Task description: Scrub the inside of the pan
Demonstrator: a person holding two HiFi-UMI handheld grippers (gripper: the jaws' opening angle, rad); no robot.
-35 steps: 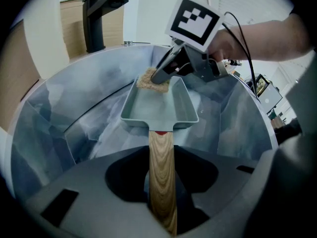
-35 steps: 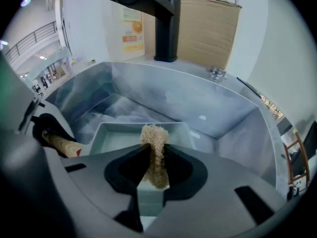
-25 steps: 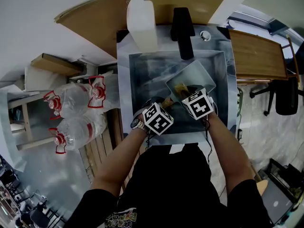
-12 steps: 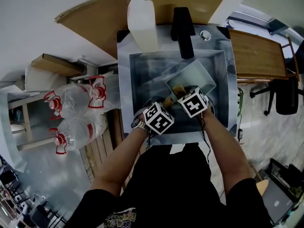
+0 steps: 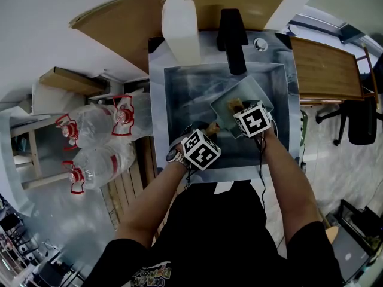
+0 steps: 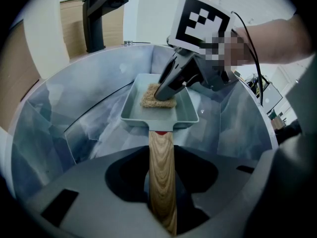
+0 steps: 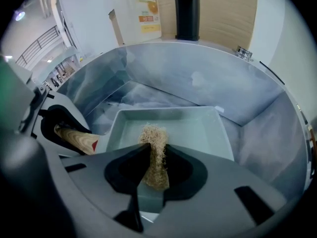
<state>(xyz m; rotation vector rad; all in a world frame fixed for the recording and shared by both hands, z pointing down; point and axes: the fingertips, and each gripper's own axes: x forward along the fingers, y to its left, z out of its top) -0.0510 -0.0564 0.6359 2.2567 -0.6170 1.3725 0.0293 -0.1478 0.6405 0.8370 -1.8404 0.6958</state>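
Left tongs [image 6: 161,180] clamp the wooden handle [image 6: 159,155]; right tongs [image 7: 153,165] pinch a scrub pad [image 7: 154,138] onto the pan [image 7: 195,128] floor, toward the right edge of the sink [image 5: 179,94]. Scrubbing looks underway, finish unclear.

Sq. pale-green pan [image 7: 198,128] w/ wood handle [image 6: 161,172] in sink [image 5: 179,82], tan scrub pad [image 7: 154,155] on its inside floor.

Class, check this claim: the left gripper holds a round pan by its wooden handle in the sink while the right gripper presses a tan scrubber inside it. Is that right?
Not quite. The pan is rectangular, not round; the left gripper view shows its straight walls and corners. The rest holds.
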